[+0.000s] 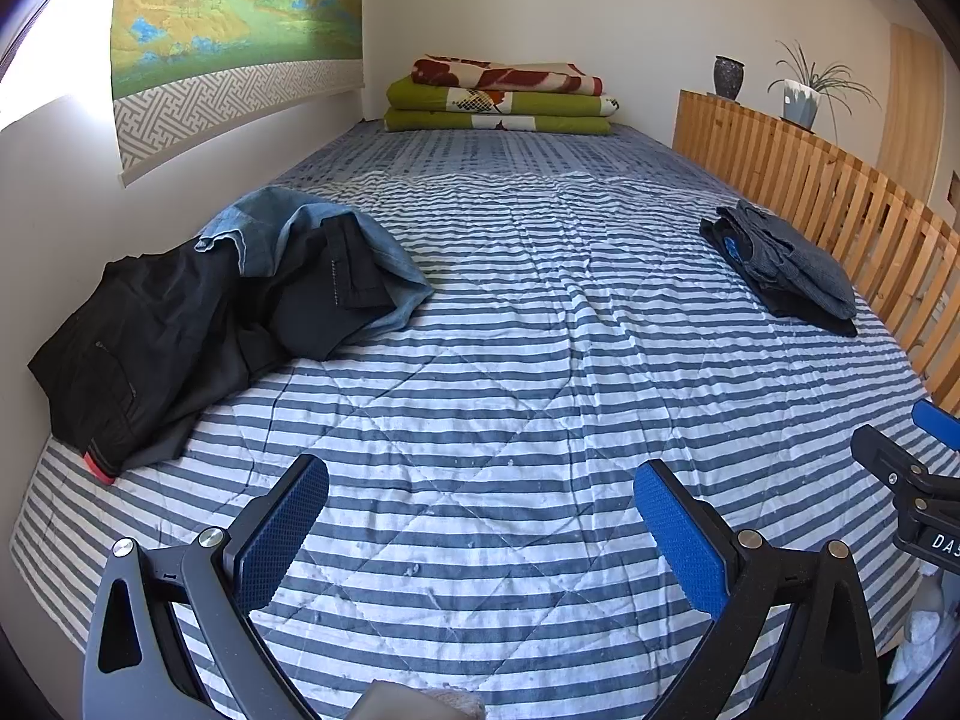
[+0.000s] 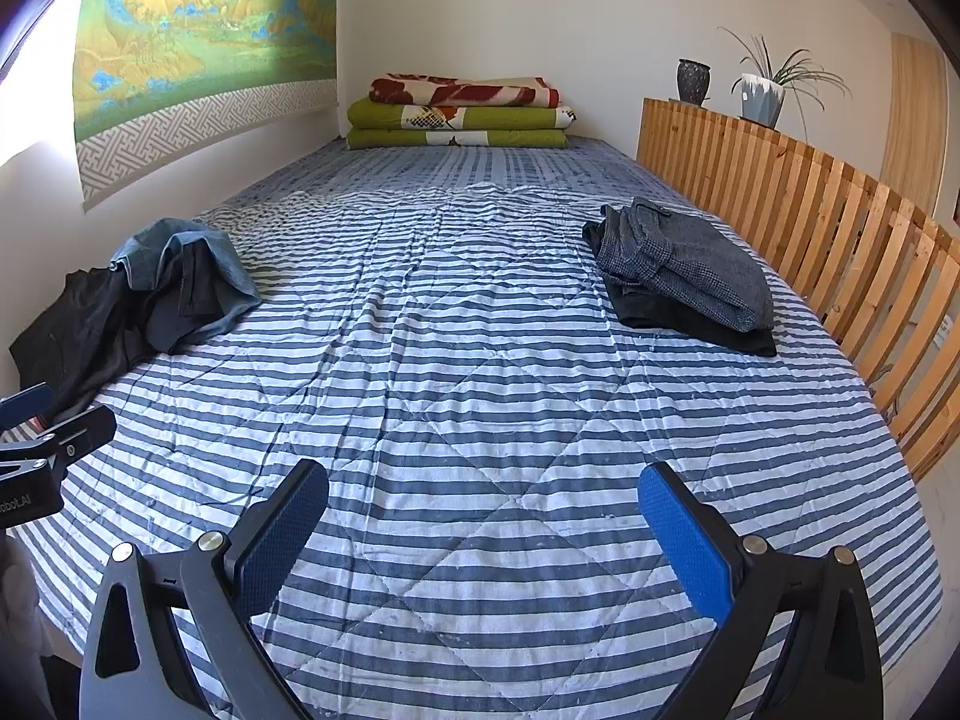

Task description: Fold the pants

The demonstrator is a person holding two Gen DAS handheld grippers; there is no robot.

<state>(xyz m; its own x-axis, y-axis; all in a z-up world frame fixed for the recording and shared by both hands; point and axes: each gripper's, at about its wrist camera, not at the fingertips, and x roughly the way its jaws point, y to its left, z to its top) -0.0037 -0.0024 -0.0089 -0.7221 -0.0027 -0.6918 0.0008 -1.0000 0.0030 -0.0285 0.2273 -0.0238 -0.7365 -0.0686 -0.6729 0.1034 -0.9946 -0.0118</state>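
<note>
Two grippers hang over a bed (image 1: 480, 324) with a blue-and-white striped quilt, both with jaws spread wide and nothing between them. Far left, a landscape scroll (image 1: 240, 18) hangs on the wall. Below it, at the bed's left edge against the wall, lies a loose heap (image 1: 198, 312) of unfolded pants: black ones spread toward the near corner, with blue jeans (image 1: 360, 240) crumpled over their far end. The left gripper (image 1: 480, 516) is low over bare quilt near the foot of the bed, well apart from the heap, its blue pads (image 1: 678, 534) facing each other across a broad gap. At the far end of the bed, against the back wall, sits a stack of folded blankets (image 1: 498, 96), green beneath and red-and-cream on top. The right gripper (image 2: 483, 519) hangs just beside the left one, equally wide open and holding nothing, over the quilt's middle. Further right, near the wooden slat rail (image 2: 840, 228), rests a neat pile (image 2: 684, 276) of folded pants, grey check on top of black. Beyond it, on the rail's top ledge, stand a dark vase (image 2: 693, 81) and a potted plant (image 2: 762, 96).
</note>
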